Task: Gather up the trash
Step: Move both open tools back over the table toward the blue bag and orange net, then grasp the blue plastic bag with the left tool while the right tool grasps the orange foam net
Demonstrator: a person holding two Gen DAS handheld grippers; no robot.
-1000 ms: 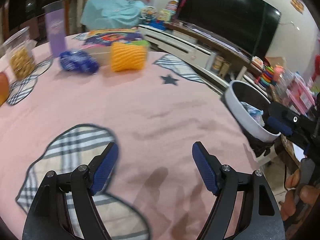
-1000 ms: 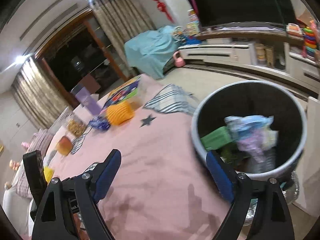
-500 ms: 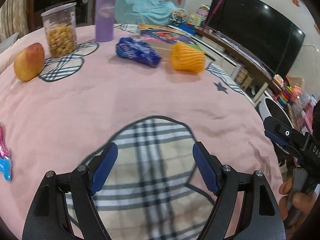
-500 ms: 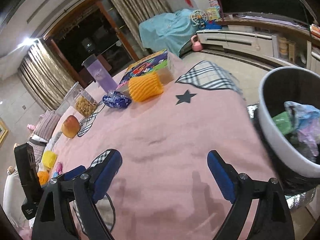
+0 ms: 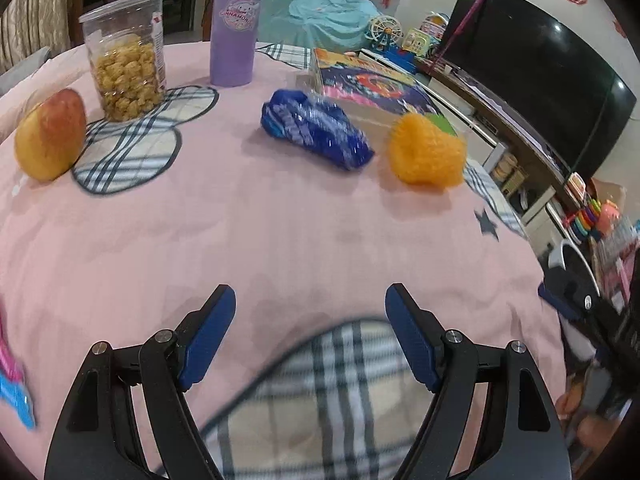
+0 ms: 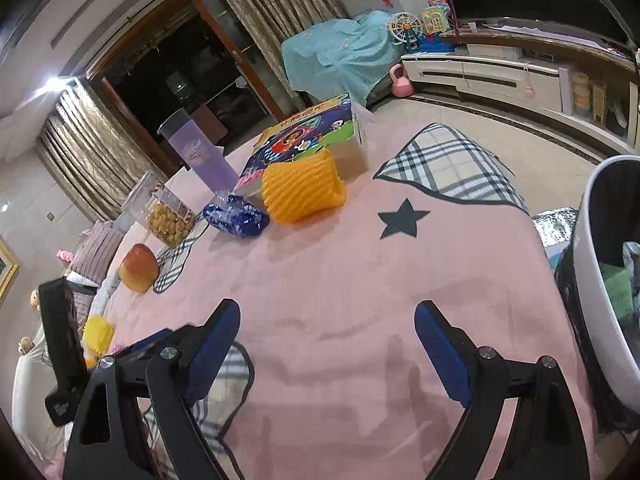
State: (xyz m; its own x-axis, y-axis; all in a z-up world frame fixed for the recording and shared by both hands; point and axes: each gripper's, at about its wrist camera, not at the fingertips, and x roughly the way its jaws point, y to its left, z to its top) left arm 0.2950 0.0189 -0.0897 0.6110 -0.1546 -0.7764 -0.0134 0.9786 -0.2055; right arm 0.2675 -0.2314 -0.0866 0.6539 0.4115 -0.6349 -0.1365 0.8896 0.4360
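Observation:
A crumpled blue wrapper (image 5: 316,135) (image 6: 236,216) lies on the pink tablecloth (image 5: 280,232) far ahead of both grippers. Beside it rests an orange foam fruit net (image 5: 428,152) (image 6: 302,190). A white trash bin (image 6: 600,280) (image 5: 570,258) with rubbish inside stands off the table's right edge. My left gripper (image 5: 310,320) hovers open over the cloth with nothing between its fingers. My right gripper (image 6: 326,336) is open too and empty, above the cloth left of the bin. A pink and blue wrapper (image 5: 12,380) lies at the far left edge.
An apple (image 5: 52,136), a jar of snacks (image 5: 126,56), a purple tumbler (image 5: 236,24) and a colourful box (image 5: 368,84) stand at the back of the table. A TV and toy shelves line the wall on the right.
Both grippers swung left, away from the bin and toward the table's middle. The bin slid to the right edge of both views, and the apple, jar and wrapper came into view. Both stayed open.

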